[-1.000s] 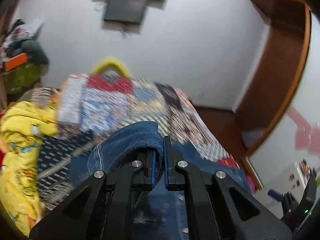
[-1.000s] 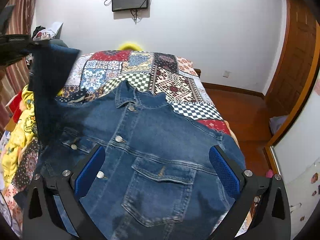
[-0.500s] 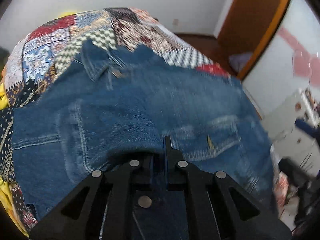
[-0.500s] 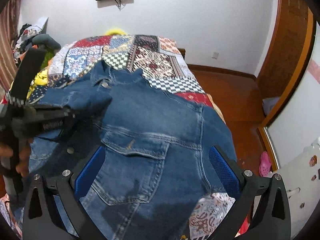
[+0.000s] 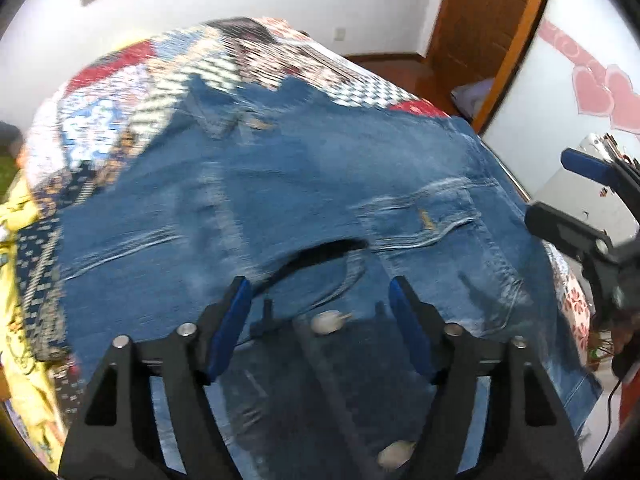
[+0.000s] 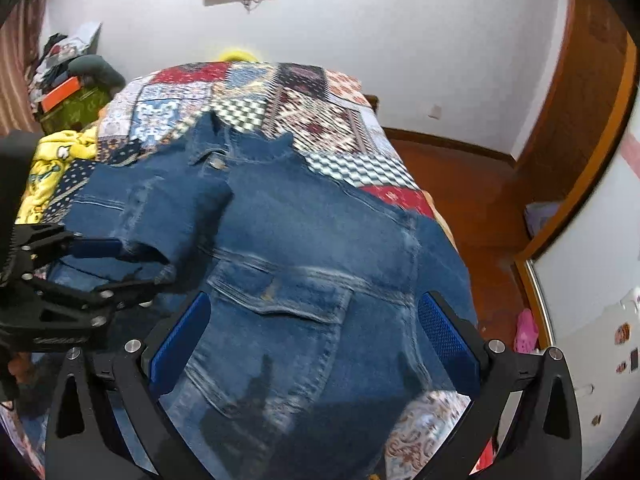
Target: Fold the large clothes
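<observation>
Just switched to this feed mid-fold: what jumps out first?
A big blue denim jacket dominates, spread front-up across the patchwork quilt, its collar toward the far wall and one sleeve folded across its chest. Both grippers hang open over it: the left gripper near the front buttons, the right gripper above the chest pocket. A bright yellow blanket is bunched along the bed's left side.

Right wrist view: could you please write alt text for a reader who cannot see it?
A blue denim jacket lies front up on a bed with a patchwork quilt, one sleeve folded across its chest. The open right gripper hovers over the chest pocket; the open left gripper is beside the sleeve.
</observation>
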The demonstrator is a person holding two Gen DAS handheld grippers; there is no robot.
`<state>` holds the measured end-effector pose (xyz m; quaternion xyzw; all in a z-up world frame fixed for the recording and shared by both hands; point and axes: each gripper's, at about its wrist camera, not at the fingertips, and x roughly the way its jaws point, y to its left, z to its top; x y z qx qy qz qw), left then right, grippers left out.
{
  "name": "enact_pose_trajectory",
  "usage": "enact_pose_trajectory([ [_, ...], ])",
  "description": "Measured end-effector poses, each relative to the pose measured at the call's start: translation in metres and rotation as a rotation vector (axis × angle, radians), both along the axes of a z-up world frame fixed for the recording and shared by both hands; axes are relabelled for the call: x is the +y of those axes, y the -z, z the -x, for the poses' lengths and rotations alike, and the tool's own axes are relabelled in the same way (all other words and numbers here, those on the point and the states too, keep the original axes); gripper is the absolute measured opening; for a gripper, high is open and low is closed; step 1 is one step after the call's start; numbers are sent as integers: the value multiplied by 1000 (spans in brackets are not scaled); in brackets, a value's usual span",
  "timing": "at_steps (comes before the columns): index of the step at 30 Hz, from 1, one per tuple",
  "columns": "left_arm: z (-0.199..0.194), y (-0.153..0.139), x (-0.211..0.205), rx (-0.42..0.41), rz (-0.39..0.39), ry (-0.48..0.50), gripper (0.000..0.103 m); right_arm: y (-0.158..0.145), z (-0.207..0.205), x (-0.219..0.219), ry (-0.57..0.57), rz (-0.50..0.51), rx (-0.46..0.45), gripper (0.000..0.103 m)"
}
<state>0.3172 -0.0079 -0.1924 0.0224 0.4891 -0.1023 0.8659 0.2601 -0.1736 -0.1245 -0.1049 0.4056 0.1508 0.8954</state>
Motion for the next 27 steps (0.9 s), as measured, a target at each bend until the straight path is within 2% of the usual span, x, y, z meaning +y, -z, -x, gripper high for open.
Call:
enact_pose_trajectory([
  [2, 9, -7, 23, -31, -16, -37, 85, -4, -1, 16, -32, 7, -14, 103],
  [3, 17, -11, 40, -58, -31, -66, 86, -5, -1, 24, -47, 11, -18, 103],
  [7, 30, -14, 86, -88, -80, -150, 86, -2, -1, 64, -140, 38, -26, 103],
  [14, 46, 6, 157, -51, -77, -287, 87, 29, -15, 138, -317, 115, 49, 103],
  [20, 54, 28, 185, -23, -52, -335, 86, 65, -30, 176, -395, 196, 164, 101],
  [23, 55, 36, 188, -13, -52, -339, 86, 77, -32, 184, -416, 254, 171, 101],
  [27, 54, 46, 193, 11, -34, -349, 86, 85, -34, 190, -440, 307, 166, 89],
])
